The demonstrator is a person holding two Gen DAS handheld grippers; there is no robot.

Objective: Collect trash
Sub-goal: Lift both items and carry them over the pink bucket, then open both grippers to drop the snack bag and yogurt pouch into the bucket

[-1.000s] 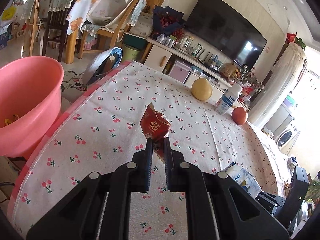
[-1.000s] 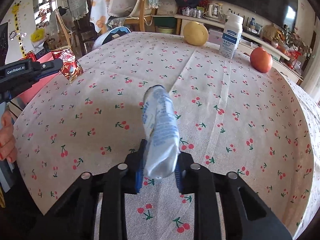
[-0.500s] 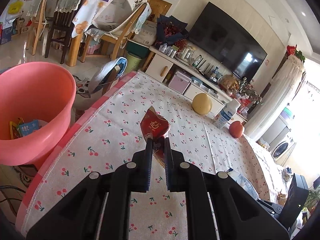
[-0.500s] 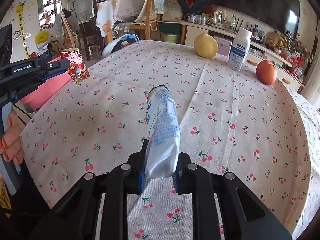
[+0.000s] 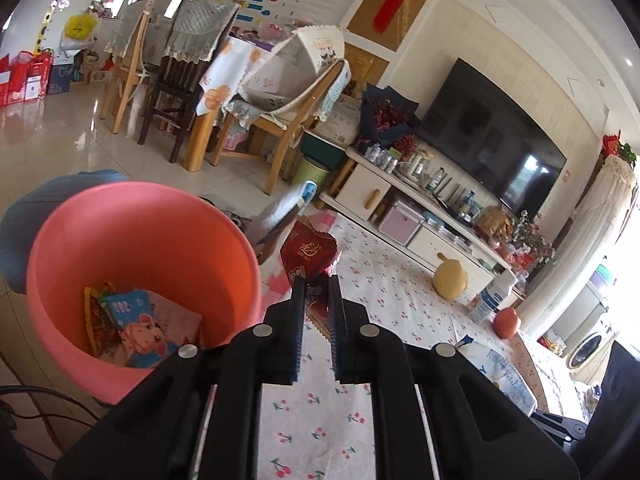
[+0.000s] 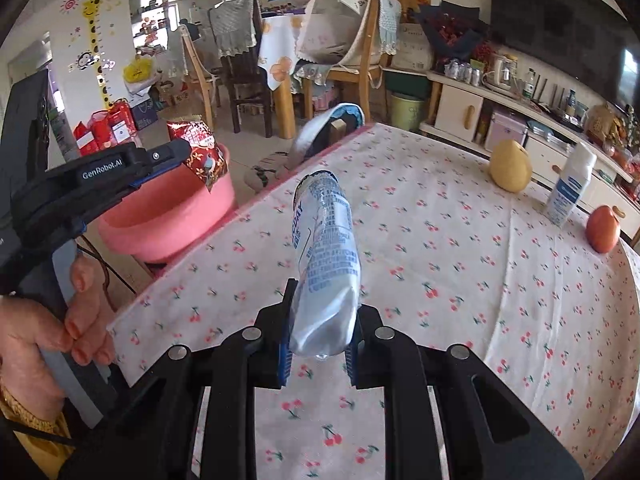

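Note:
My left gripper (image 5: 316, 280) is shut on a red snack wrapper (image 5: 308, 252), held in the air at the table's left edge, just right of the pink basin (image 5: 60, 240). Several wrappers lie in the basin's bottom. From the right wrist view the same left gripper (image 6: 182, 152) holds that red wrapper (image 6: 196, 140) above the pink basin (image 6: 208, 208). My right gripper (image 6: 320, 300) is shut on a crumpled white and blue plastic package (image 6: 326, 240), lifted above the cherry-print tablecloth (image 6: 460, 280).
A yellow pear (image 6: 511, 166), a white bottle (image 6: 568, 190) and a red apple (image 6: 603, 229) stand at the table's far side. A person's hand (image 6: 40, 328) grips the left tool's handle. Chairs, a slipper and a TV cabinet lie beyond the table.
Both grippers moved left and rose toward the table's edge. The red wrapper went from over the tablecloth to beside the basin's rim; the basin's inside came into view. The white package followed.

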